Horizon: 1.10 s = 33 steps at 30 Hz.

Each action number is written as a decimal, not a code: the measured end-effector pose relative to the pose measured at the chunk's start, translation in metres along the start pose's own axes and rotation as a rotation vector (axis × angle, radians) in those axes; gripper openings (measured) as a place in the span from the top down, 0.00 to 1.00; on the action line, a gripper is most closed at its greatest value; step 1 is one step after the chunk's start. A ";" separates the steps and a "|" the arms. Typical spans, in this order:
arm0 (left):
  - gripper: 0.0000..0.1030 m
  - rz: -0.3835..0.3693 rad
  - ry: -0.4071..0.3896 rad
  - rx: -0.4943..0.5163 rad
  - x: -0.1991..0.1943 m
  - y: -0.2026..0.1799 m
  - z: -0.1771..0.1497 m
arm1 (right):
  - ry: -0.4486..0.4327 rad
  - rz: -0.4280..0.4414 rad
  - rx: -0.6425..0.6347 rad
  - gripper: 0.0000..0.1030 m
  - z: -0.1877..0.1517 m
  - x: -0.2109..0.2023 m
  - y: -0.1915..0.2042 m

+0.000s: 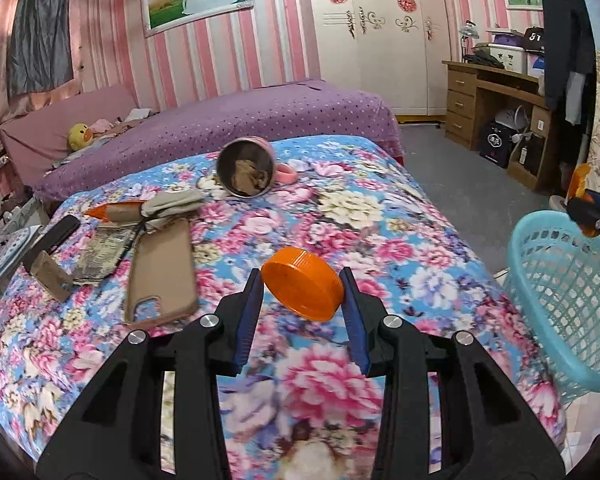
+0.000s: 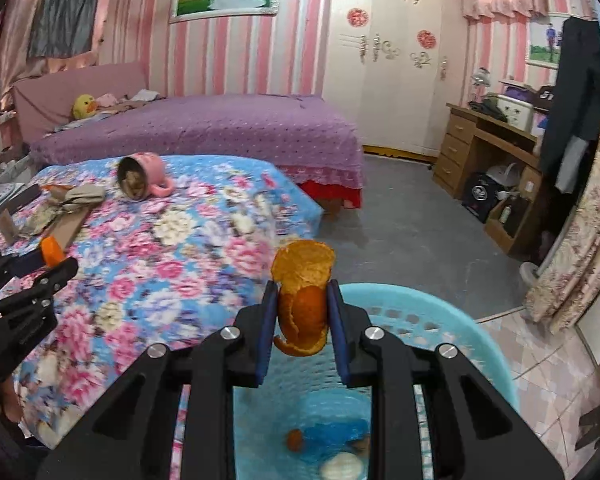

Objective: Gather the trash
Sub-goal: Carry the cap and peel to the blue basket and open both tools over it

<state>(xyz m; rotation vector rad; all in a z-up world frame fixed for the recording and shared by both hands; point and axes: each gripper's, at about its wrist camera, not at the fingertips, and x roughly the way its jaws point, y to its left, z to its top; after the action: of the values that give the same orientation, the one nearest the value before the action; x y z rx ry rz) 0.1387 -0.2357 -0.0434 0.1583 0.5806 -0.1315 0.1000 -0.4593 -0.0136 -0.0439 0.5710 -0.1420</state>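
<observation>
My left gripper (image 1: 302,284) is shut on an orange plastic lid (image 1: 302,290), held tilted above the floral bedspread (image 1: 380,216). My right gripper (image 2: 302,300) is shut on a piece of orange peel (image 2: 303,280) and holds it over the light blue plastic basket (image 2: 476,336). The basket holds a small orange scrap (image 2: 295,439), blue plastic and a pale round thing. In the left wrist view the basket (image 1: 560,288) stands at the bed's right edge with the right gripper (image 1: 584,208) above it. In the right wrist view the left gripper (image 2: 50,256) shows at the left with the lid.
On the bed lie a tipped pink mug (image 1: 246,166) with scraps inside, a brown phone case (image 1: 162,268), crumpled paper and cardboard (image 1: 100,248), grey cloth (image 1: 172,202) and an orange-tipped item (image 1: 108,210). A purple bed (image 1: 260,108) lies behind, a wooden desk (image 1: 496,100) at right.
</observation>
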 end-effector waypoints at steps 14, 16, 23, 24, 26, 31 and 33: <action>0.63 -0.146 0.020 0.003 -0.009 -0.065 0.024 | -0.007 -0.086 0.143 0.75 -0.018 -0.015 -0.090; 0.63 -0.183 0.017 0.018 -0.013 -0.082 0.026 | 0.004 -0.103 0.163 0.75 -0.024 -0.014 -0.104; 0.63 -0.320 0.068 0.058 -0.012 -0.145 0.027 | 0.031 -0.129 0.212 0.75 -0.040 -0.010 -0.134; 0.63 -0.327 0.066 0.072 -0.014 -0.153 0.026 | 0.031 -0.132 0.220 0.75 -0.042 -0.011 -0.139; 0.63 -0.350 0.066 0.101 -0.015 -0.170 0.024 | 0.031 -0.135 0.235 0.75 -0.044 -0.013 -0.146; 0.23 -0.386 0.084 0.107 -0.011 -0.182 0.020 | 0.027 -0.139 0.254 0.75 -0.049 -0.016 -0.155; 0.21 -0.370 0.071 0.102 -0.010 -0.177 0.021 | 0.027 -0.143 0.256 0.75 -0.050 -0.016 -0.157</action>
<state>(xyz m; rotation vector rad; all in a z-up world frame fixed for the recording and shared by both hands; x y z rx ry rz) 0.1116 -0.4126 -0.0406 0.1540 0.6704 -0.5172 0.0399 -0.6125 -0.0344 0.1669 0.5729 -0.3538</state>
